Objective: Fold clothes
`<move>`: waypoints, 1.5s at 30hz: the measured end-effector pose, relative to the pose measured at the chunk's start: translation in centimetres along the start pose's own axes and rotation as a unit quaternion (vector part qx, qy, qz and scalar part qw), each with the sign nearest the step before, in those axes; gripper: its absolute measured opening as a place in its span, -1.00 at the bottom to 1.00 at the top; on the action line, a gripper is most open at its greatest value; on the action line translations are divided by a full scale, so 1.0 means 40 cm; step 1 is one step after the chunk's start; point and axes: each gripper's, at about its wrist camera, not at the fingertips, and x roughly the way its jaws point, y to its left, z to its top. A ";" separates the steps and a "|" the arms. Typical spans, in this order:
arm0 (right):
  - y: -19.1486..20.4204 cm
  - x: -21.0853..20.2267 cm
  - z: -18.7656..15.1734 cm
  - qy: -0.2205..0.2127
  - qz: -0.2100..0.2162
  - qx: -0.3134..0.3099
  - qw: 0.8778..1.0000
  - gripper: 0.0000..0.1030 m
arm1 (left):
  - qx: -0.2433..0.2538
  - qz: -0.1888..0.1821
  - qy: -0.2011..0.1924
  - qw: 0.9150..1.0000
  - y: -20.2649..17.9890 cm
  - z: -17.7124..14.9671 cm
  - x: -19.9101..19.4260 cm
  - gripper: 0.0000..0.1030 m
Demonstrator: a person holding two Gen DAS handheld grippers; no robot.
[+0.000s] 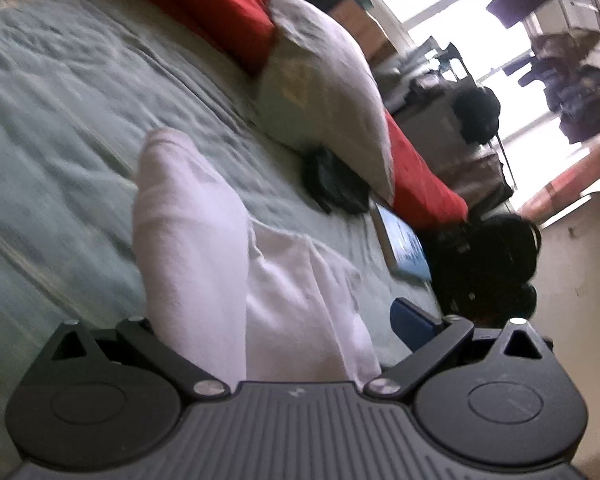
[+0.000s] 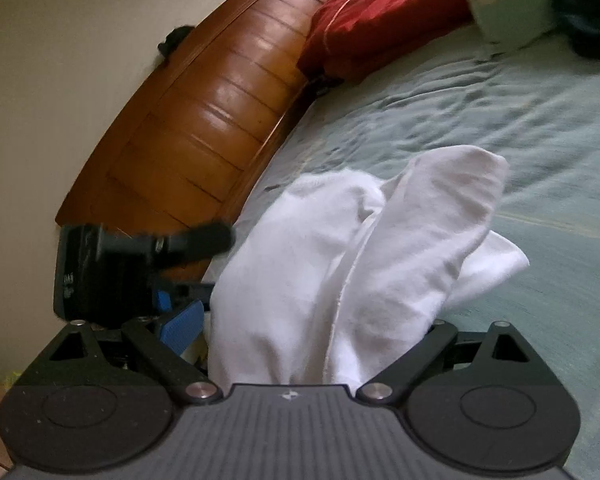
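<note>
Holding a white cloth (image 1: pixel 204 240) bunched up over the green bed (image 1: pixel 60 120), both grippers, left (image 1: pixel 276 344) and right (image 2: pixel 316 344), low and tilted, spread wide; actual pinch hidden by fabric

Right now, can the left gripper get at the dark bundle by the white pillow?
Probably not: the left gripper looks occupied with the white garment; the dark bundle lies farther across the bed.

Garment (image 2: pixel 340 264) on bed (image 2: pixel 520 128); pillows (image 2: pixel 380 16) behind it, headboard (image 2: pixel 204 120) left of bed.
</note>
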 end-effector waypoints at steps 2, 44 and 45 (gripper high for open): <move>0.012 0.040 0.005 0.006 0.003 -0.007 1.000 0.88 | -0.006 0.010 -0.011 1.000 0.025 0.025 -0.007 0.94; -0.171 0.161 0.001 -0.066 0.018 0.112 0.991 0.94 | 0.038 0.088 -0.109 0.989 0.188 -0.143 -0.090 0.95; -0.165 0.151 0.012 -0.078 0.011 0.096 0.992 0.94 | 0.037 0.088 -0.107 0.990 0.190 -0.145 -0.089 0.95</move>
